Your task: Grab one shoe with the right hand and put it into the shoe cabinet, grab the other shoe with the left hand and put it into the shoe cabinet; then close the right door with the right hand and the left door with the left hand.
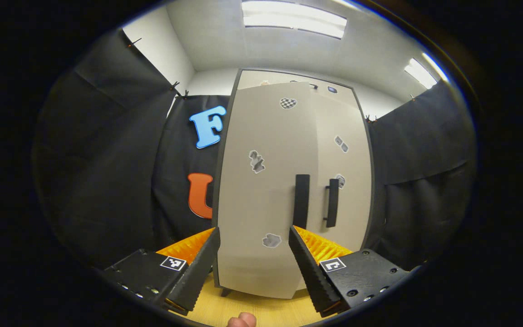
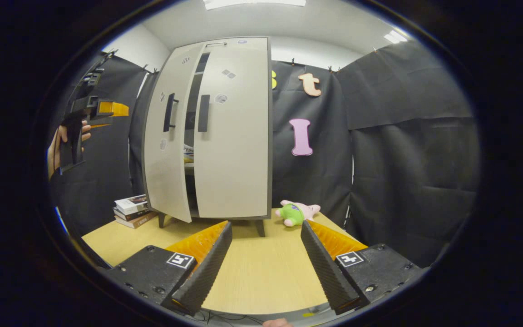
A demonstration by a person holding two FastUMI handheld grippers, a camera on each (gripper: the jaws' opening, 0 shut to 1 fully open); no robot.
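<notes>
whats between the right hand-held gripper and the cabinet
In the right gripper view, bare wooden tabletop lies between the right hand-held gripper and the cabinet. The plush toy and the books sit off to either side.

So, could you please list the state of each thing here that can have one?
Left door: ajar, not yet shut.
Right door: closed or nearly so.
Left gripper: open, holding nothing.
Right gripper: open, holding nothing.
Plush toy: lying on the table.
Books: stacked beside the cabinet.
</notes>
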